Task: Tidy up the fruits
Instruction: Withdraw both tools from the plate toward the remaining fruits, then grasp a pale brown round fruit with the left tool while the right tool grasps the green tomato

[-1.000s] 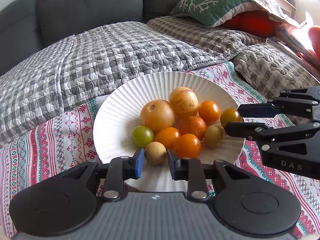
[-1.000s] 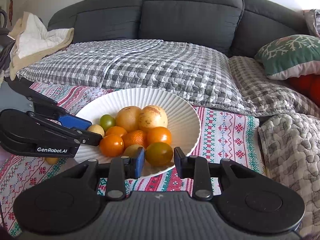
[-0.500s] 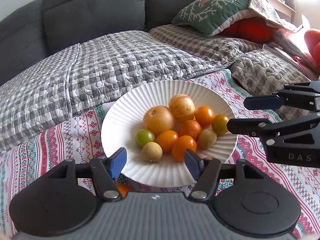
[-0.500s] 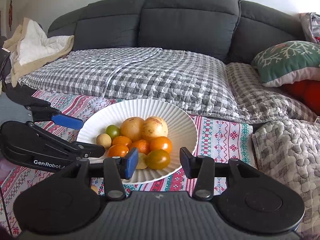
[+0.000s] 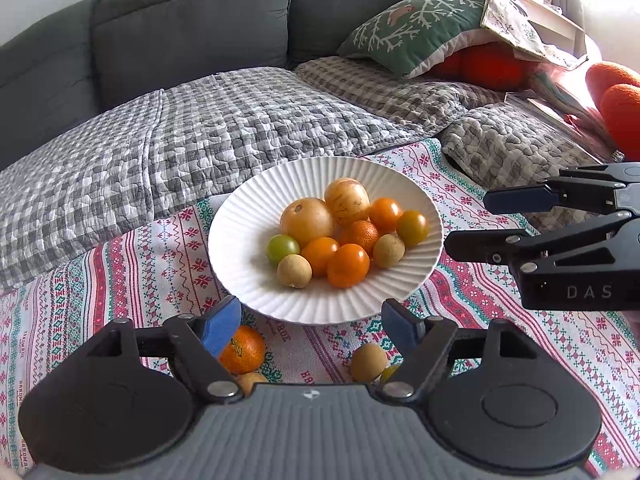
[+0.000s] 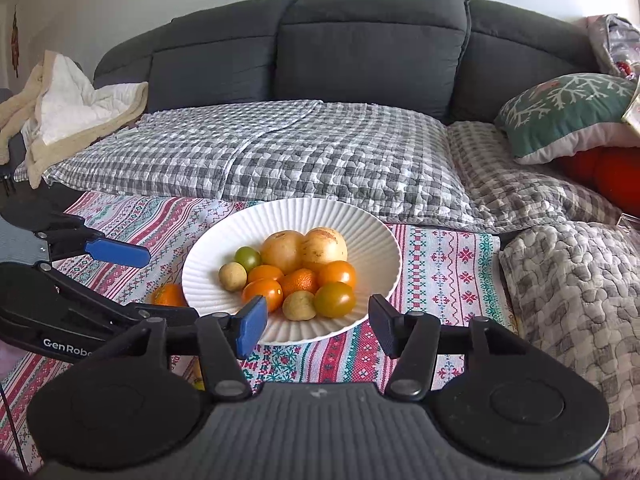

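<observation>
Flanking the plate (image 5: 248,280) rim, both tools gape, holding nothing.

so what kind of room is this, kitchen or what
Most likely a living room, not a kitchen. A dark grey sofa fills the background, its seat covered by a checked quilt with a green cushion on it. The white plate of fruit sits on a patterned cloth just in front.

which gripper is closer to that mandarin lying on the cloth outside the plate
Left. The left gripper hangs open right above the mandarin, its blue finger overlapping it in view. The right gripper is open at the plate's near rim, off to the mandarin's right.
</observation>
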The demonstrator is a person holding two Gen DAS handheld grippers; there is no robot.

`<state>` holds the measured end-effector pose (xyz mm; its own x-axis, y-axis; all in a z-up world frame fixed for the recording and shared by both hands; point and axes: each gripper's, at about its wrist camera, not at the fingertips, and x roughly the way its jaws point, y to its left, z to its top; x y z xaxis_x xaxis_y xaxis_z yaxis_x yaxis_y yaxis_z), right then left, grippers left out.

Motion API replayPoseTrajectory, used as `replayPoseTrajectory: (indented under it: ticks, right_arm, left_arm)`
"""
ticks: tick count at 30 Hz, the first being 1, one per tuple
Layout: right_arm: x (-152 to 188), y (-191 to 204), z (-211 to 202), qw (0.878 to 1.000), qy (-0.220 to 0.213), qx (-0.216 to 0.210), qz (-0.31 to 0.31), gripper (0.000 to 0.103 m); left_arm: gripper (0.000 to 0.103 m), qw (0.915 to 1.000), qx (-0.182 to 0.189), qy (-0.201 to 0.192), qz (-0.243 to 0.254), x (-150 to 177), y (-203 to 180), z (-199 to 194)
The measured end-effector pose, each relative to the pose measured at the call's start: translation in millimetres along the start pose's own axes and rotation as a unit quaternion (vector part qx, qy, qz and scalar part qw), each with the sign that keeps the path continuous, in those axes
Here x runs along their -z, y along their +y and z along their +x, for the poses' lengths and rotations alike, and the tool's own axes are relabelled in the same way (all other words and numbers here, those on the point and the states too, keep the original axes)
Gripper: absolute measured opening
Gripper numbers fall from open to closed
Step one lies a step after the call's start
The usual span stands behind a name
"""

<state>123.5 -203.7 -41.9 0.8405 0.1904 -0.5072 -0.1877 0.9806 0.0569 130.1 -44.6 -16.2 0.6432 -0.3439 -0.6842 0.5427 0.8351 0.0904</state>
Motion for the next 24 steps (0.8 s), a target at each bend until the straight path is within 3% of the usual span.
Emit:
replayPoseTrajectory:
  ticks: [18, 24]
  right_arm:
    - [12.9, 29.3, -21.1, 1.0, 0.01, -0.01, 0.008, 0.064]
    - [18.0, 41.9, -25.1, 1.0, 0.013, -0.014, 0.001, 0.071]
  left_arm:
    - [0.082, 0.9998, -0.014, 0.002, -0.014, 31.8, 2.5, -38.2]
    - [0.091, 0.9995, -0.02, 0.002, -0.026, 43.3, 10.0, -47.6]
